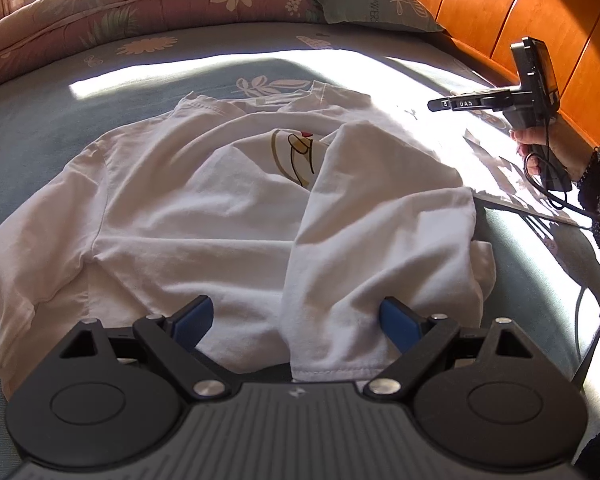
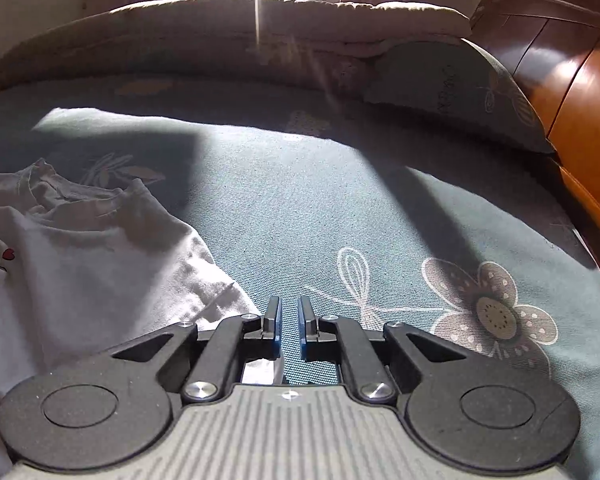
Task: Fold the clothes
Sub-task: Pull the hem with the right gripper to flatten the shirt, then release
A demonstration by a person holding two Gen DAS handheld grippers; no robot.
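**White T-shirt half folded on the bed, both grippers empty**

While sunlight fell in a bright band across the bed [image 1: 40, 120], the white T-shirt [image 1: 188, 208] lay spread on the blue-green flowered sheet, its collar toward the far side and a printed picture partly showing on the chest. One side of the shirt was folded over the middle, so a long flap [image 1: 380, 232] ran from near the print down to the hem, which lay just in front of the left gripper [image 1: 296, 320]. That gripper's blue-padded fingers [image 1: 194, 320] stood wide apart, low over the near edge of the shirt, with cloth between them but nothing pinched.

The right gripper [image 2: 289, 328] hovered beside the shirt over bare sheet, its fingers [image 2: 275, 324] drawn narrow with only a thin gap between them and nothing held. In the right wrist view the shirt [image 2: 80, 248] lay to the left of the gripper, its collar rumpled. In the left wrist view the same gripper [image 1: 440, 105] appeared raised at the right of the shirt, held in the person's hand [image 1: 548, 152], with a dark cable hanging from it.

A folded quilt [image 1: 140, 12] ran along the far edge of the bed, a pillow [image 1: 372, 0] lay at its end, and an orange wooden headboard [image 1: 540, 12] stood on the right
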